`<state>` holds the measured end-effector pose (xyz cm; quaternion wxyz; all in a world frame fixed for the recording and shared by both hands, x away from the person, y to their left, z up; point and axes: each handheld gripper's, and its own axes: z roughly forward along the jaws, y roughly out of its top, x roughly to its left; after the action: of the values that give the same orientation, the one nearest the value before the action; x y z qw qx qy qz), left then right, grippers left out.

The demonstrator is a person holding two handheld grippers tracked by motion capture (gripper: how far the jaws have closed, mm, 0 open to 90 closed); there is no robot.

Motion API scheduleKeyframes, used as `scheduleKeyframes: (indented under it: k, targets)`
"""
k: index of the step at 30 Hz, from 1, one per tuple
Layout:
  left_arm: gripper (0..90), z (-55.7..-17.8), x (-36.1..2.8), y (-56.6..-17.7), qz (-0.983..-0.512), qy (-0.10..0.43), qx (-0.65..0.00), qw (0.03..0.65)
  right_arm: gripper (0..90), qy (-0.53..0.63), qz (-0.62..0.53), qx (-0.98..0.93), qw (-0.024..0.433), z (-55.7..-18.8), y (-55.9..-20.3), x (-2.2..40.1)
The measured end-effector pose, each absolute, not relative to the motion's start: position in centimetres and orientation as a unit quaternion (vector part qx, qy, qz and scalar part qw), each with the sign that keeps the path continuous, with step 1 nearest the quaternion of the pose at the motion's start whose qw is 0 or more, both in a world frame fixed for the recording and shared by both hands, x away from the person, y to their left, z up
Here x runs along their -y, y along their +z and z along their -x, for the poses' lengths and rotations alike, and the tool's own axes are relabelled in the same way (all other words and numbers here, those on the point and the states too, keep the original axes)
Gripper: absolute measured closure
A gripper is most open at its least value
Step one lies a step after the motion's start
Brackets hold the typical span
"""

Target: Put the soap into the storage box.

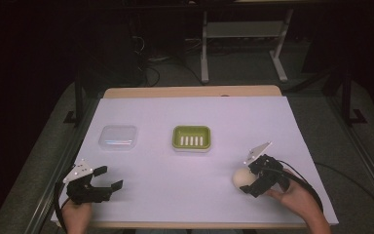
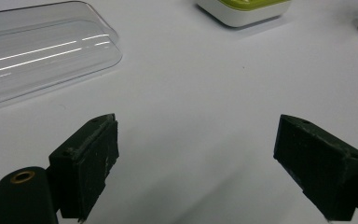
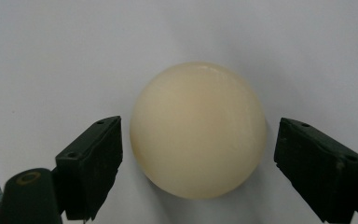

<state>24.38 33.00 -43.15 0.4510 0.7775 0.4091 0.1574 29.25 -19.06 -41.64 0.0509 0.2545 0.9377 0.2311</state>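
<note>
A round cream soap bar lies on the white table sheet at the right front. My right gripper is open around it, one jaw on each side with a small gap to the soap. A green soap dish with a slotted white insert sits at the table's middle. Left of it lies a clear plastic lid. At the left front my left gripper is open over bare sheet, nothing between its jaws.
The white sheet covers the table; a wooden edge shows at the back. A metal rail runs along the left side. Beyond the table stand frame legs and cables on a dark floor.
</note>
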Motion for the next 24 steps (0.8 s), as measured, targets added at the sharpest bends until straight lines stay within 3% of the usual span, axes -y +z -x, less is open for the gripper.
scheduleKeyframes:
  k: [24]
  targets:
    - [13.0,-24.3,-33.0,-43.1,-0.777,0.159,-0.409,0.452,15.5,0.202,-0.241,-0.948,0.053,-29.9,-42.8,17.6]
